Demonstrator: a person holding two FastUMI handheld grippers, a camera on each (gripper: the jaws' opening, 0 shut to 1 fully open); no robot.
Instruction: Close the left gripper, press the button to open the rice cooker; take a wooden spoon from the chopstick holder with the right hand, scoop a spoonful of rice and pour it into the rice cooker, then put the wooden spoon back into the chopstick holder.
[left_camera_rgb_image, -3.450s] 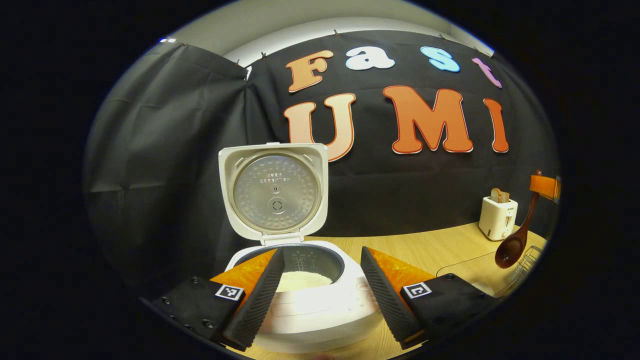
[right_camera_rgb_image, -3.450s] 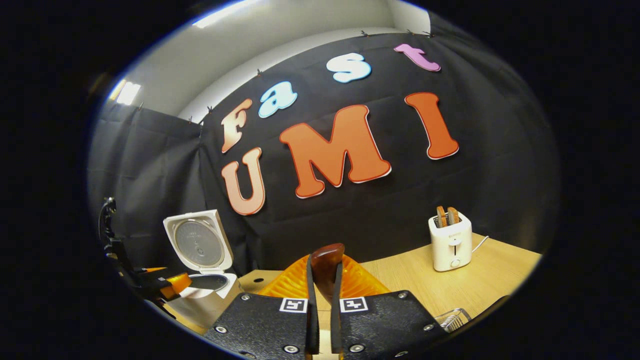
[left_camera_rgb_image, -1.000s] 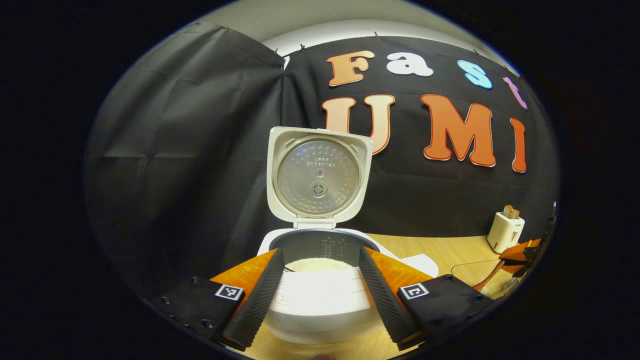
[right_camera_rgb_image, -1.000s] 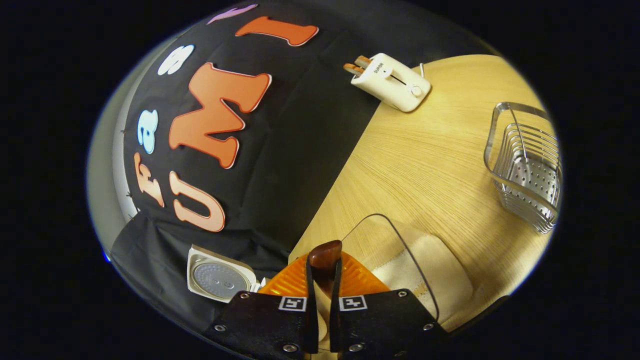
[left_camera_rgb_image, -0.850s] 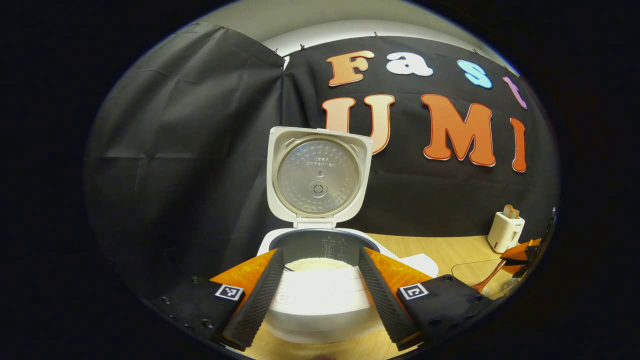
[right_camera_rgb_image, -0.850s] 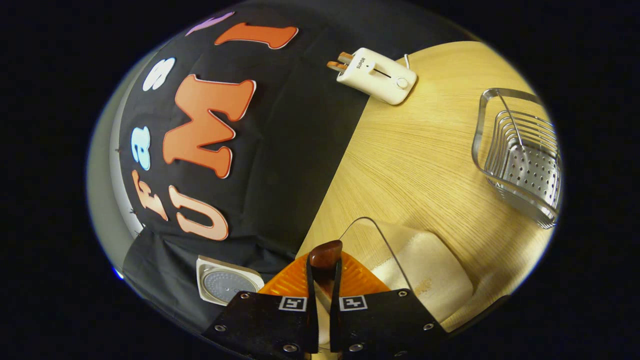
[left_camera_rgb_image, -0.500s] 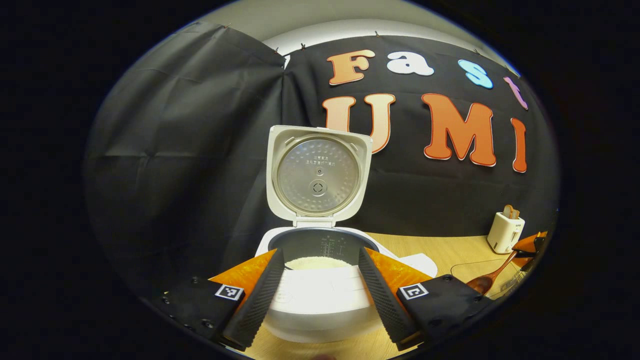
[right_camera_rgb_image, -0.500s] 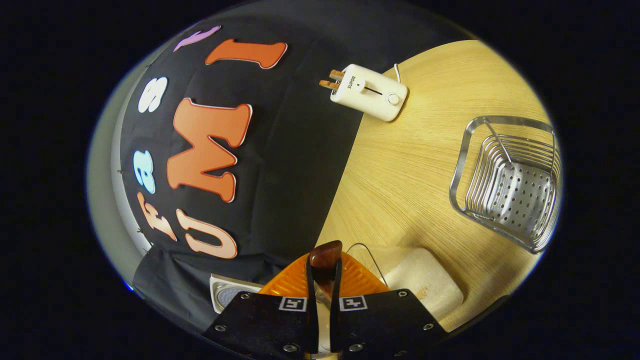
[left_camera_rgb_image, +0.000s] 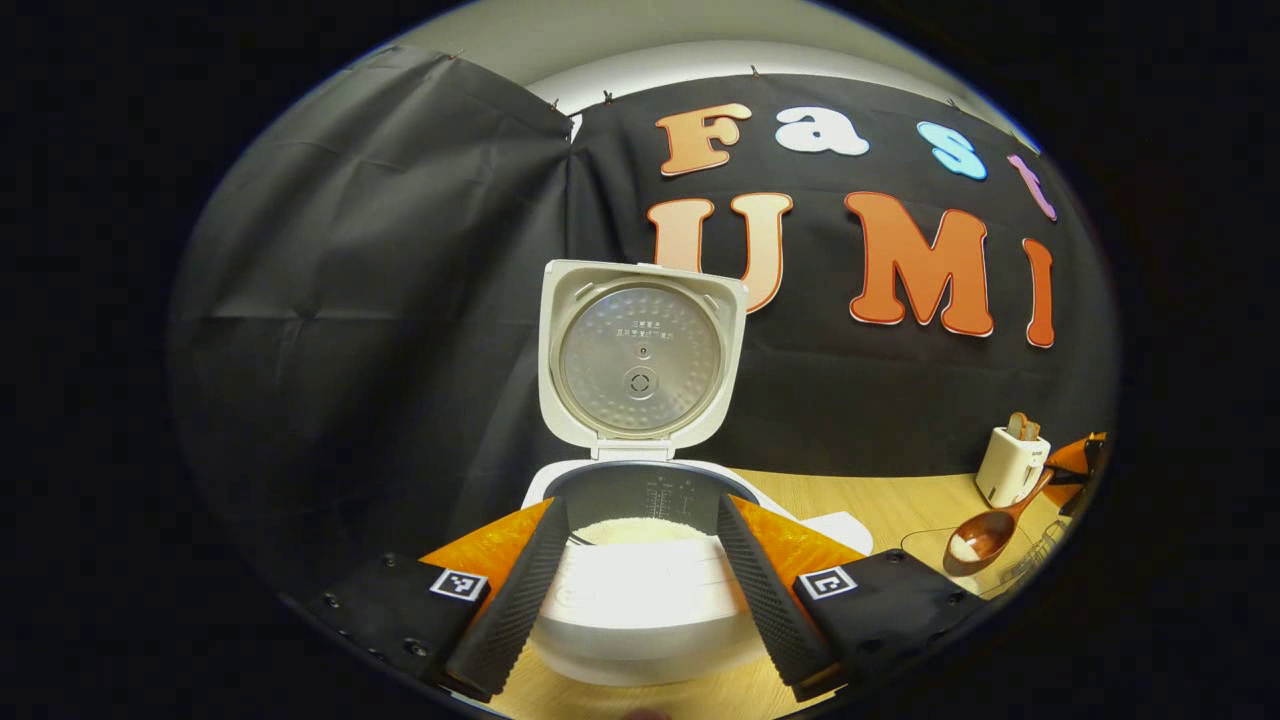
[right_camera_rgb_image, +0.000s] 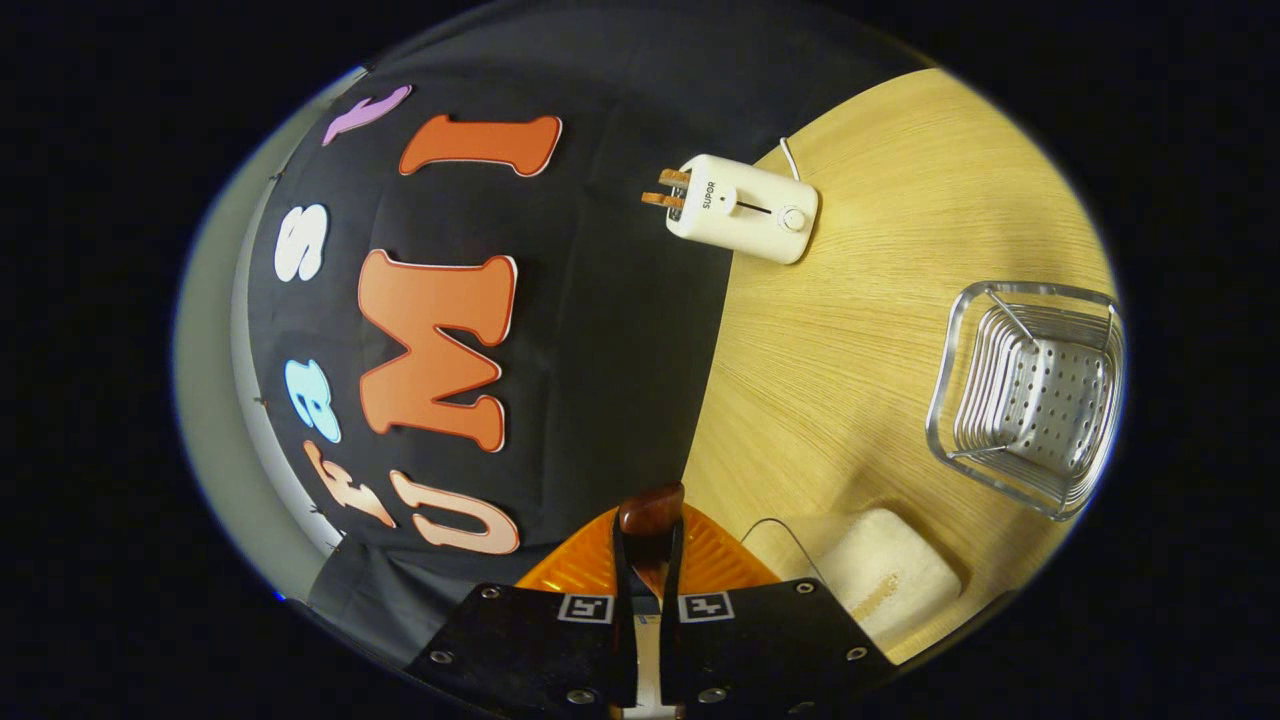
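Observation:
The white rice cooker (left_camera_rgb_image: 640, 620) stands open, lid (left_camera_rgb_image: 640, 360) upright, with white rice in its pot (left_camera_rgb_image: 632, 528). My left gripper (left_camera_rgb_image: 640, 600) is open, its fingers on either side of the cooker's front and nothing between them. At the far right the wooden spoon (left_camera_rgb_image: 985, 535) hangs just over the clear rice container (left_camera_rgb_image: 925, 545), a little rice in its bowl, held by my right gripper (left_camera_rgb_image: 1075, 460). In the right gripper view my right gripper (right_camera_rgb_image: 648, 545) is shut on the spoon's handle (right_camera_rgb_image: 650, 512). The rice container (right_camera_rgb_image: 880, 575) lies below, and the metal chopstick holder (right_camera_rgb_image: 1030, 395) stands beyond it.
A white toaster (right_camera_rgb_image: 740, 208) with bread in its slots stands at the back of the wooden table (right_camera_rgb_image: 850, 330), by the black cloth wall; it is also in the left gripper view as the toaster (left_camera_rgb_image: 1012, 465) behind the spoon.
The right gripper has rolled and lifted, bringing the spoon up out of the rice container with rice in its bowl. The left gripper has stayed open in front of the cooker.

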